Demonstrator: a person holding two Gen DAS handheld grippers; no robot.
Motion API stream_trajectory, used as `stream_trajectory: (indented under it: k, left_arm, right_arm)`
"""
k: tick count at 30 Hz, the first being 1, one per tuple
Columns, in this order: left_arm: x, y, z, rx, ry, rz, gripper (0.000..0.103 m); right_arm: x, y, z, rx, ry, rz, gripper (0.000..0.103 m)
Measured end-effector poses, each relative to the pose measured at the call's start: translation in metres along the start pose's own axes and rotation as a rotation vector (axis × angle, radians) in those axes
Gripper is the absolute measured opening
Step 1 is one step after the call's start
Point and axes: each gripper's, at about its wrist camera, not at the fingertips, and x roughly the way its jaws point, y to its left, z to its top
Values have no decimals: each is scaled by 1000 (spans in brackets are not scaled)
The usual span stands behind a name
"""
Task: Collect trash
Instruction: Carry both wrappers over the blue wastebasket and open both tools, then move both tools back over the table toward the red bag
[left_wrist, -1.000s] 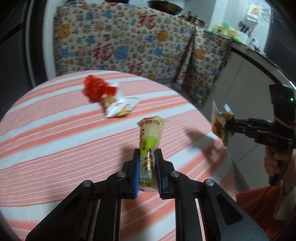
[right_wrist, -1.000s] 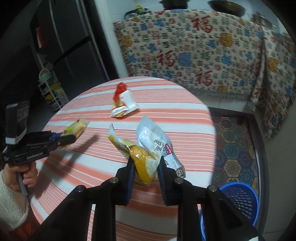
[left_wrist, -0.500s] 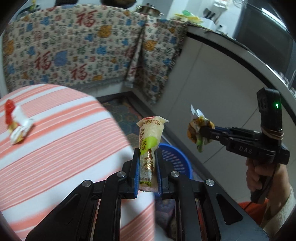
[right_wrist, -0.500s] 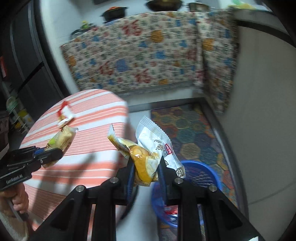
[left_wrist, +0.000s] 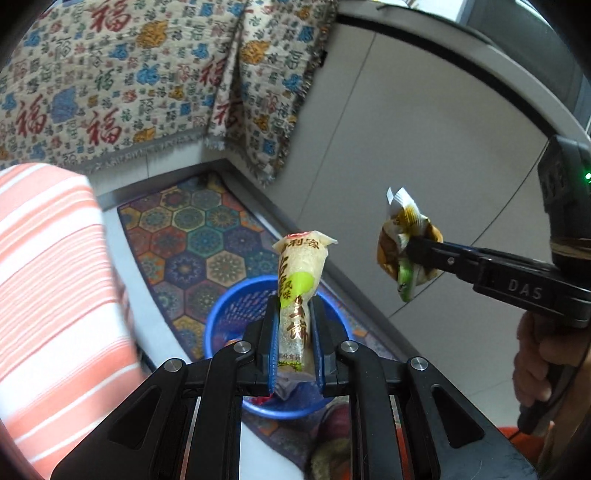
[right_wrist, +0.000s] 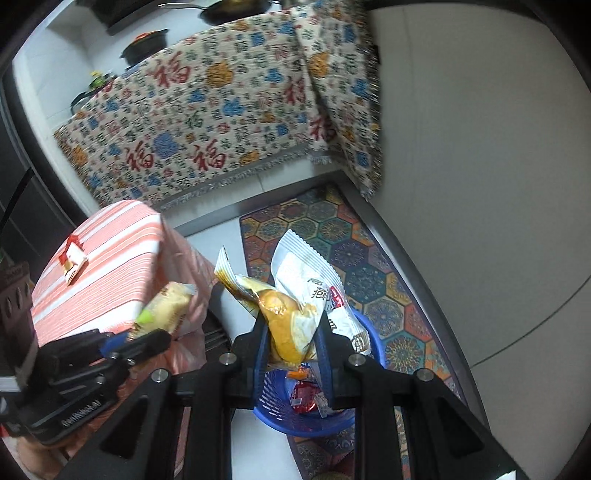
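Observation:
My left gripper is shut on a pale yellow snack packet with a green patch, held upright above the blue basket on the floor. My right gripper is shut on a crumpled white and yellow wrapper, also over the blue basket, which holds some red and white trash. The left view shows the right gripper at the right with its wrapper. The right view shows the left gripper at the left with its packet. A red and white wrapper lies on the striped table.
A patterned mat lies under the basket beside a grey cabinet wall. A cloth with red characters hangs over the counter behind. The striped table stands left of the basket. A hand holds the right gripper's handle.
Both grippers have swung away from above the table to the right and now hang over the blue basket on the floor, each still holding its wrapper.

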Motion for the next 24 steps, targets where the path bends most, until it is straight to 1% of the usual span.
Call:
stream_trajectory:
  k: [9, 15, 16, 17, 18, 19, 20, 21, 22, 24]
  left_arm:
    - [31, -5, -2, 6, 31, 15, 14]
    - [52, -6, -6, 12, 58, 24, 15]
    - [56, -6, -6, 18, 61, 22, 16]
    - [58, -7, -7, 22, 65, 24, 20]
    - [63, -7, -7, 26, 74, 25, 37]
    - [66, -6, -7, 23, 76, 22, 60]
    - [67, -5, -7, 18, 69, 16, 68]
    - [66, -4, -8, 16, 60, 15, 74]
    - [66, -3, -8, 15, 57, 19, 74]
    - [63, 0, -8, -2, 57, 23, 74]
  right_arm:
    - [17, -22, -1, 53, 36, -19, 24]
    - [35, -27, 0, 65, 63, -19, 24]
    - [38, -28, -1, 65, 67, -20, 26]
    - [40, -29, -1, 68, 69, -17, 27]
    - [42, -31, -1, 73, 71, -12, 27]
    - [45, -32, 0, 75, 74, -4, 32]
    - [47, -32, 1, 77, 75, 0, 40]
    - [47, -33, 1, 83, 67, -1, 53]
    - [45, -34, 2, 89, 53, -2, 57]
    - [42, -34, 4, 93, 39, 2, 57]
